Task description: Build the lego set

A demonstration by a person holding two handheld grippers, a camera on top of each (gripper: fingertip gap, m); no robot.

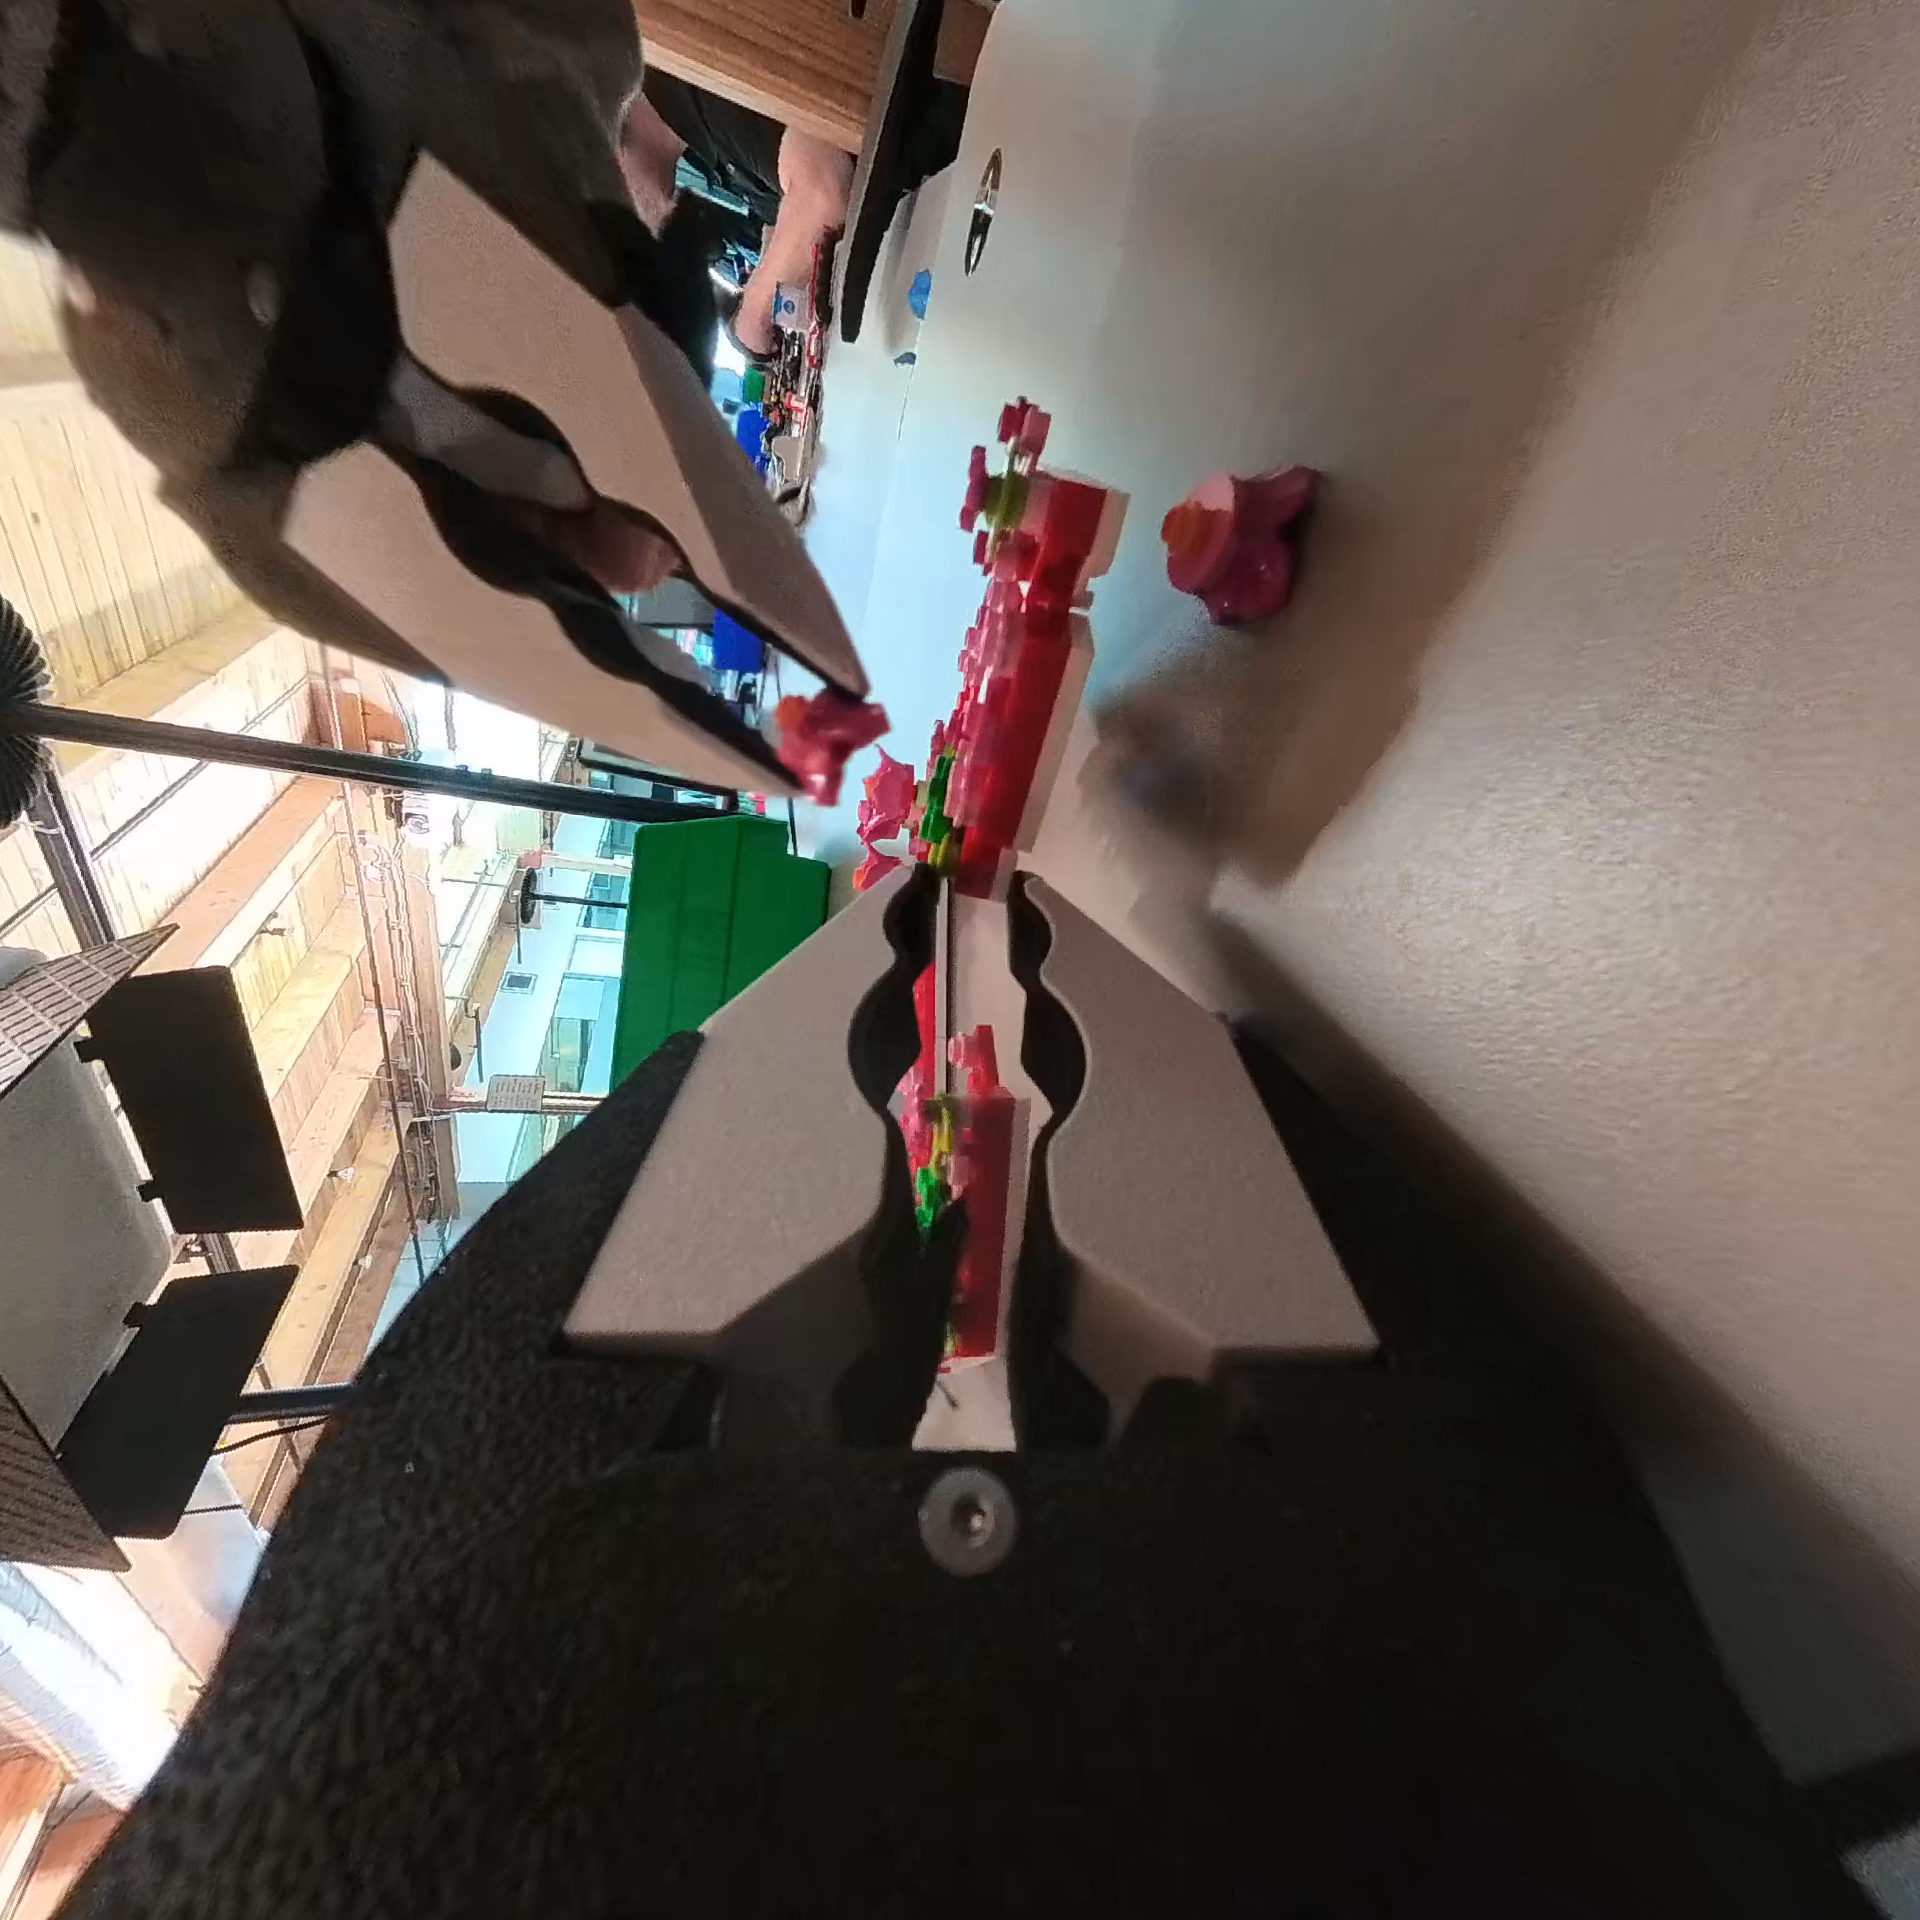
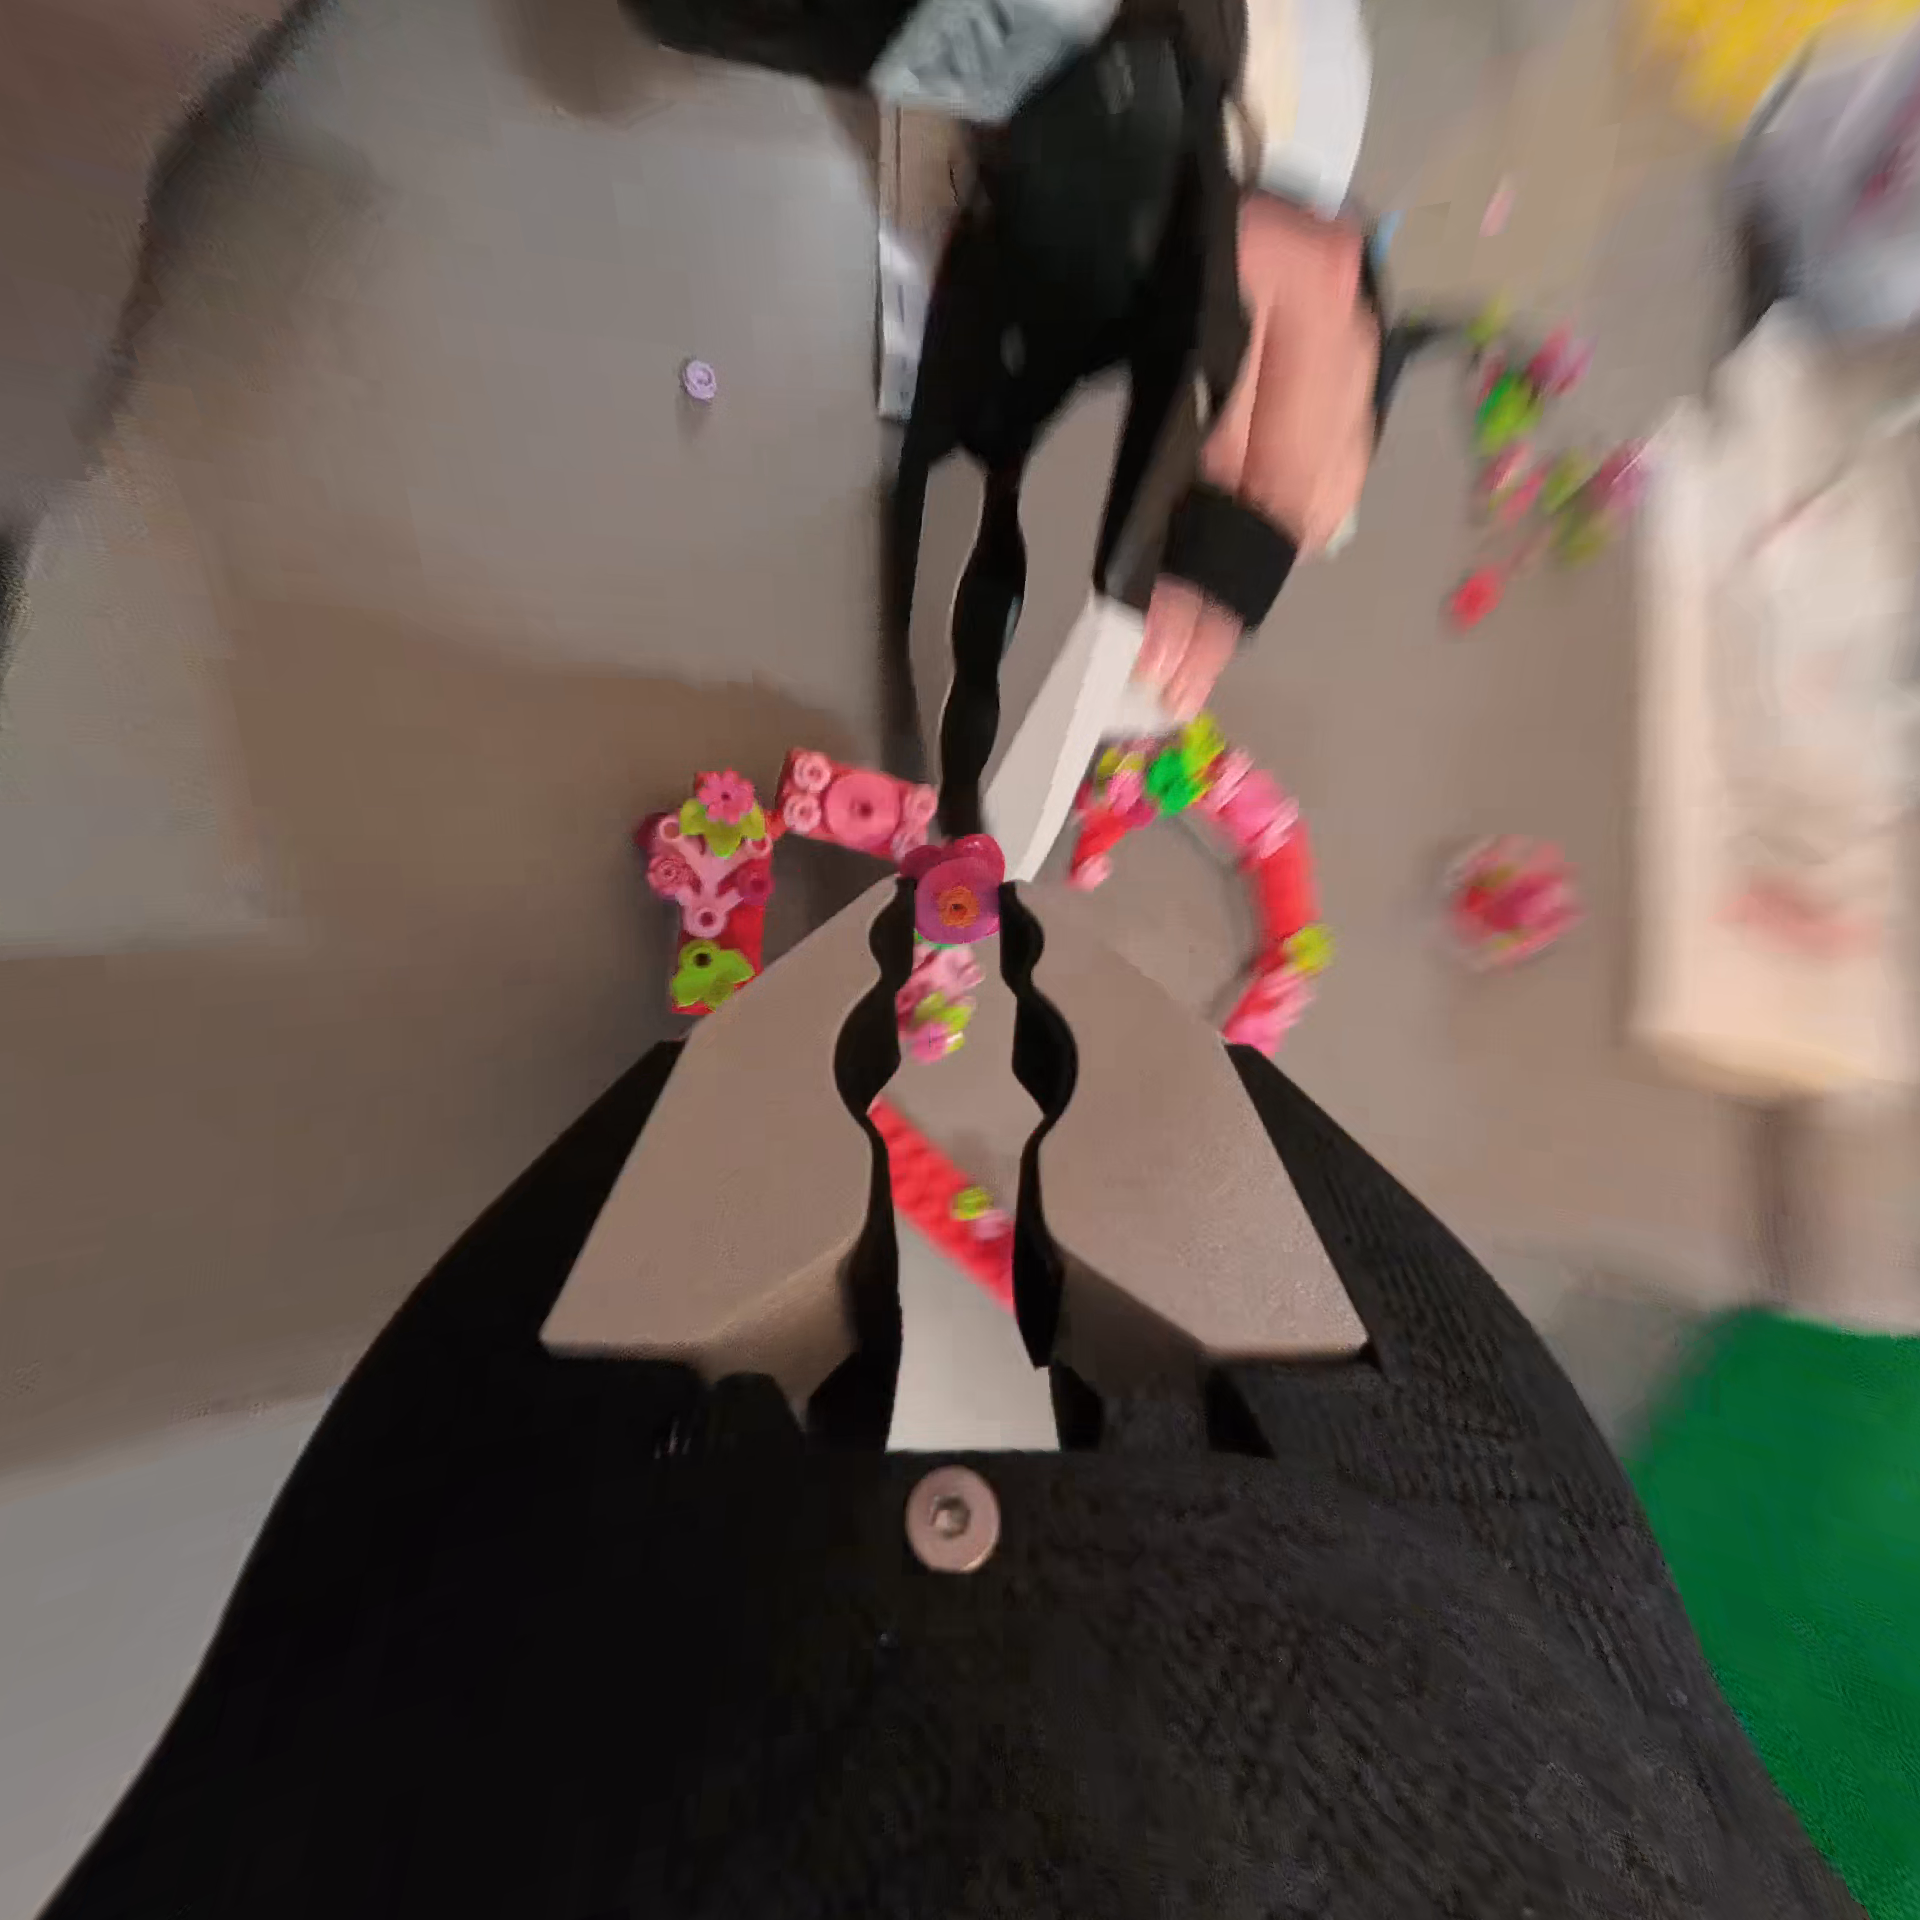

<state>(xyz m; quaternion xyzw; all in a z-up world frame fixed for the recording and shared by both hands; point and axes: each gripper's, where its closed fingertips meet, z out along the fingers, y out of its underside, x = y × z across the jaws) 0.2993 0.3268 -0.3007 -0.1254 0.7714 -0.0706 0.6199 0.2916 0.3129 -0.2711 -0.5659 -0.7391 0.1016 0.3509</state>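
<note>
A red and pink heart-shaped lego frame (image 2: 854, 808), decked with pink flowers and green leaves, lies on the grey table (image 2: 468, 623). My left gripper (image 1: 966, 883) is shut on the frame's edge (image 1: 1023, 665); in the right wrist view it (image 2: 997, 821) comes in from the top at the heart's upper middle. My right gripper (image 2: 951, 894) is shut on a magenta flower piece (image 2: 956, 899) with an orange centre and holds it just above the frame, close to the left gripper's tips. In the left wrist view the right gripper (image 1: 831, 740) carries the flower (image 1: 847, 727) beside the frame.
A loose magenta flower (image 1: 1236, 540) lies on the table beside the frame, blurred in the right wrist view (image 2: 1512, 899). Several loose pink and green pieces (image 2: 1538, 457) lie farther off. A small lilac piece (image 2: 698, 377), a white bag (image 2: 1787, 727) and a green surface (image 2: 1787, 1558) are around.
</note>
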